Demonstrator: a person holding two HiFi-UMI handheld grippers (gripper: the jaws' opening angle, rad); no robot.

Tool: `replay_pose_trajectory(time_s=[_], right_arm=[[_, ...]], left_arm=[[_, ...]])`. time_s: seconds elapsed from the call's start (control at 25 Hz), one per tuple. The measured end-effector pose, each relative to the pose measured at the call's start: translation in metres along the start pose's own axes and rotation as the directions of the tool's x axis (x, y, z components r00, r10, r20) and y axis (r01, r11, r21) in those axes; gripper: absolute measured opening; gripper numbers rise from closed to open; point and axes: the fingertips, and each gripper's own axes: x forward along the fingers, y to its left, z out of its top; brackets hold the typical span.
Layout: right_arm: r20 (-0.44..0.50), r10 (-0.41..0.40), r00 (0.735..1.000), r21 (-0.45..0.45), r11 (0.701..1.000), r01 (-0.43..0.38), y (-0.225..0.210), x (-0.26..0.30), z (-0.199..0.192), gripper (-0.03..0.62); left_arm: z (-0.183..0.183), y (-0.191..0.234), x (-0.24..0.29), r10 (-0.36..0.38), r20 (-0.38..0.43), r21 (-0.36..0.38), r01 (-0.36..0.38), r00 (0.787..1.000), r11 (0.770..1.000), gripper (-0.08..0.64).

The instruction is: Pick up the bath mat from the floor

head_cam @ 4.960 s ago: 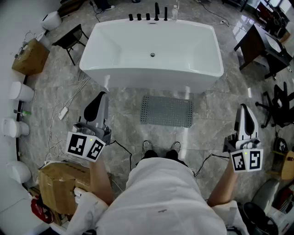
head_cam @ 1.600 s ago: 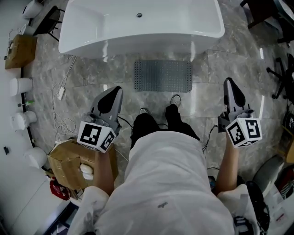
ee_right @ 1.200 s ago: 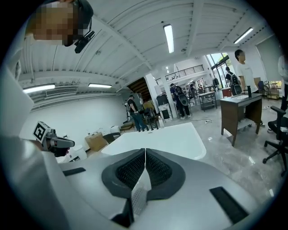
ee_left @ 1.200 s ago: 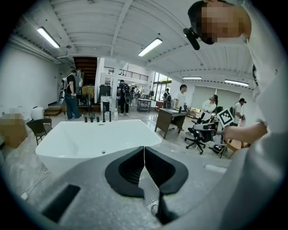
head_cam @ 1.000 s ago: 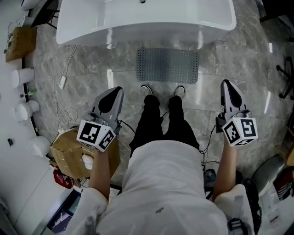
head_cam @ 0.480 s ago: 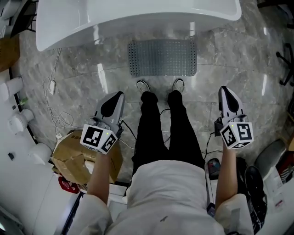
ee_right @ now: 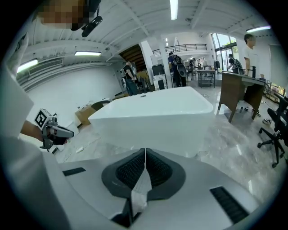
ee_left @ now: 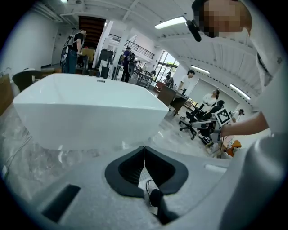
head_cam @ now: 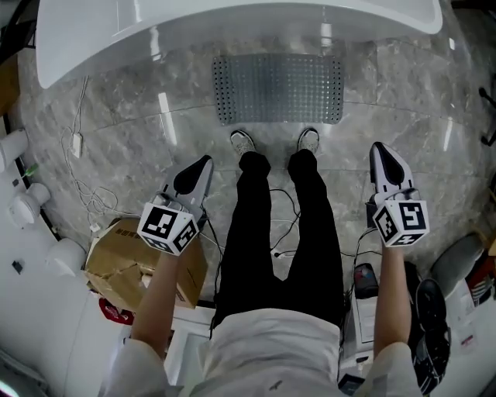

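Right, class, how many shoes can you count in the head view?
2: the left shoe and the right shoe, side by side at the near edge of the bath mat.

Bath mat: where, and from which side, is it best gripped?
Probably its near long edge, toward the two corners, coming from the shoes' side: the bath mat lies flat, its far edge beside the bathtub. The left hand-held gripper and right hand-held gripper, both shut, must open first.

Grey rectangular perforated bath mat: regular rows of small holes. Glossy white bathtub. Grey veined marble-look floor. Brown cardboard box. Black trousers, white shoes. On left gripper and right gripper: pale grey shells, black pads, cubes with black-and-white square markers.
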Motion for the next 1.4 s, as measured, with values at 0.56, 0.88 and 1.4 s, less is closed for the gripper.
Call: replay_pose_trajectory(time_s=[0.56,0.88,1.4], right_arm=[[-0.25,0.037,0.967,-0.071,0.996,-0.057,-0.026,0.121,-0.15,0.009],[-0.333,0.04,0.942,-0.113,0.99,-0.082,-0.058,0.18,-0.215,0.009],[-0.501,-0.017,0.865,-0.214,0.971,-0.105,-0.109,0.295,-0.354,0.009]], left_arm=[[-0.156,0.1,0.097,0.03,-0.178,-0.199,-0.066,0.984,0.978,0.015],[-0.267,0.131,0.154,0.057,-0.349,-0.281,-0.163,0.935,0.946,0.015],[-0.372,0.192,0.269,0.069,-0.456,-0.213,-0.184,0.887,0.96,0.015]])
